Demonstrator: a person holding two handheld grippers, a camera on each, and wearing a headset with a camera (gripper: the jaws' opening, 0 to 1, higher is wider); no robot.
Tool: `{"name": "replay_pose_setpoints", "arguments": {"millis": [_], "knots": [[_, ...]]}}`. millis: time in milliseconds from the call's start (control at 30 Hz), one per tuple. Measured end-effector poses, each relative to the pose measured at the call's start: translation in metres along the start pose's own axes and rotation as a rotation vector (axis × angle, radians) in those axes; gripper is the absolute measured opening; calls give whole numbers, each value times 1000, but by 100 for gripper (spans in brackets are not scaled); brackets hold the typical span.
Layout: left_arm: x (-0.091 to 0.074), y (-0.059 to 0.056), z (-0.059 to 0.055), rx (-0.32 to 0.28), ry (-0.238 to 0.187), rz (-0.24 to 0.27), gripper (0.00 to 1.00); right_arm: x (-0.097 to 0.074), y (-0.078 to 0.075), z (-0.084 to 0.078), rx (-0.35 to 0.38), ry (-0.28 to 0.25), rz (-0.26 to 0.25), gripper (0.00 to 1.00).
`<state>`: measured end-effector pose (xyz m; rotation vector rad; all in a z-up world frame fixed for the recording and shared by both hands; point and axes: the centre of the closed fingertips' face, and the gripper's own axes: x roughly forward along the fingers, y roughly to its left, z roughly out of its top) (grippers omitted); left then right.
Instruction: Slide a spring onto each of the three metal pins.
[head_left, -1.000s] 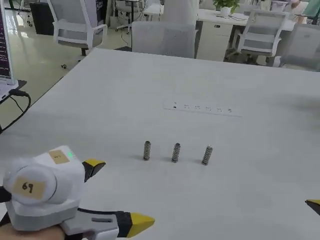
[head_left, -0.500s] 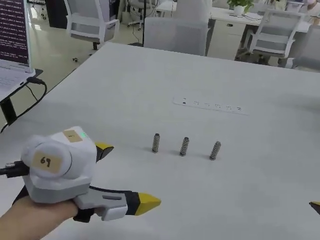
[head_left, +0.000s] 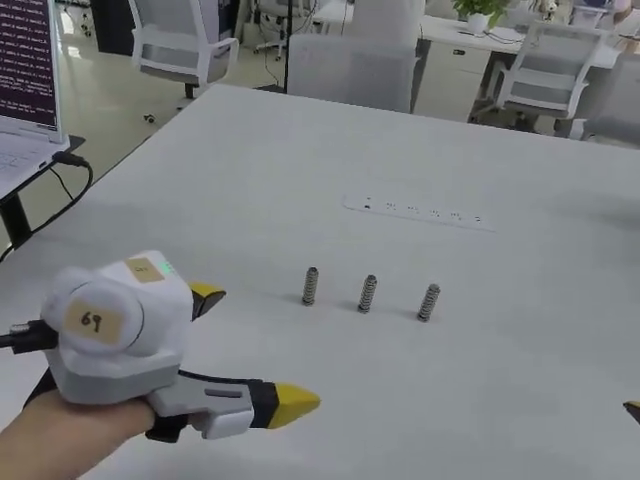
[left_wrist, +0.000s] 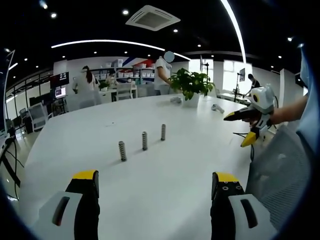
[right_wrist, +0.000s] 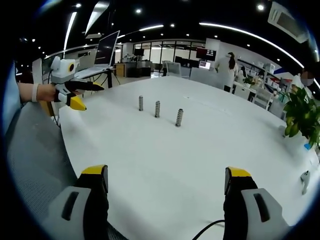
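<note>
- White worktop (head_left: 480, 400) is noted, office behind.
- Left gripper (head_left: 255, 348) is held over the near left edge, jaws spread, empty.
- Right gripper (right_wrist: 167, 172): jaws spread, empty.
- Three upright springs (head_left: 367, 293) are ranged in a row mid-worktop.
- Power strip (head_left: 420, 212) is set beyond them.

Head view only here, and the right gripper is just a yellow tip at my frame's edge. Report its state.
Observer: The right gripper has its jaws wide apart, with nothing between them.
Operator: Say what it faces.
Observer: The three springs, upright in a row on the table, well ahead of its tips.
Operator: Name anyone nearby.
Observer: A person in a white top stands beyond the table.
</note>
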<state>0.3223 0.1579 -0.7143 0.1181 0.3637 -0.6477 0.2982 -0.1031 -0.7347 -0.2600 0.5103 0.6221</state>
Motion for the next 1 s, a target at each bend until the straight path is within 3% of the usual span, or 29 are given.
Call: {"name": "replay_pose_setpoints", "arguments": {"millis": [233, 567, 867, 1000], "knots": [[-2, 0, 2, -3, -8, 6, 91, 1, 3, -3, 4, 3, -16, 96], [0, 1, -1, -14, 2, 8, 92, -2, -1, 5, 18, -24, -23, 99], [1, 0, -5, -26, 12, 7, 97, 1, 5, 5, -11, -4, 9, 99], [1, 0, -4, -42, 4, 6, 98, 3, 9, 6, 22, -6, 32, 99]]}}
